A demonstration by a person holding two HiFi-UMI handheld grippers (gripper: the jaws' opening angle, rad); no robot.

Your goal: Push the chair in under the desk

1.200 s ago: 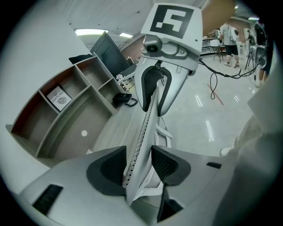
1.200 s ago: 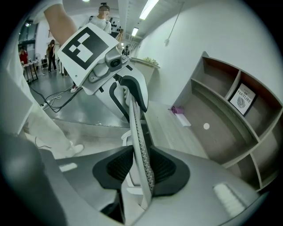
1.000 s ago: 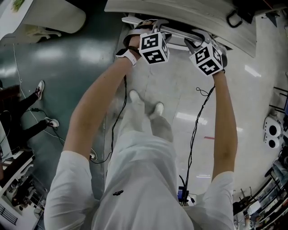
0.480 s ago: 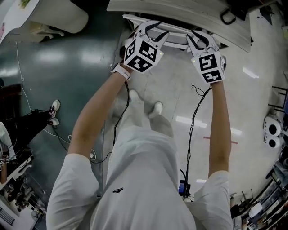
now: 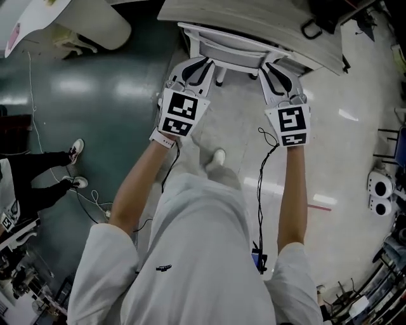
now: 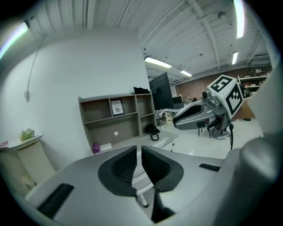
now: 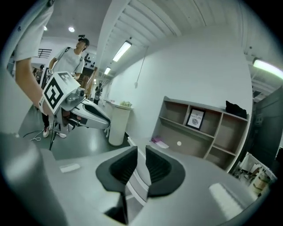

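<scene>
The white chair (image 5: 236, 49) stands tucked under the grey desk (image 5: 254, 18), only its back and base showing. Both grippers are drawn back from it toward the person. My left gripper (image 5: 193, 68) hangs short of the chair's left side; its jaws have just been closing and stand a narrow slit apart with nothing between them (image 6: 141, 161). My right gripper (image 5: 279, 73) is short of the right side; its jaws have also just been closing and keep a small gap, empty (image 7: 141, 165). Through each gap a strip of the chair (image 7: 135, 183) shows beyond.
An open shelf unit (image 6: 117, 117) sits on the desk with a framed card in it. A pale round bin (image 7: 118, 123) stands by the wall on the left. Another person's shoes (image 5: 75, 165) and cables lie on the dark floor at left; equipment crowds the right edge (image 5: 380, 190).
Both grippers have pulled back from the chair's back toward the person and risen, and their jaws have narrowed. The chair now sits further under the desk.
</scene>
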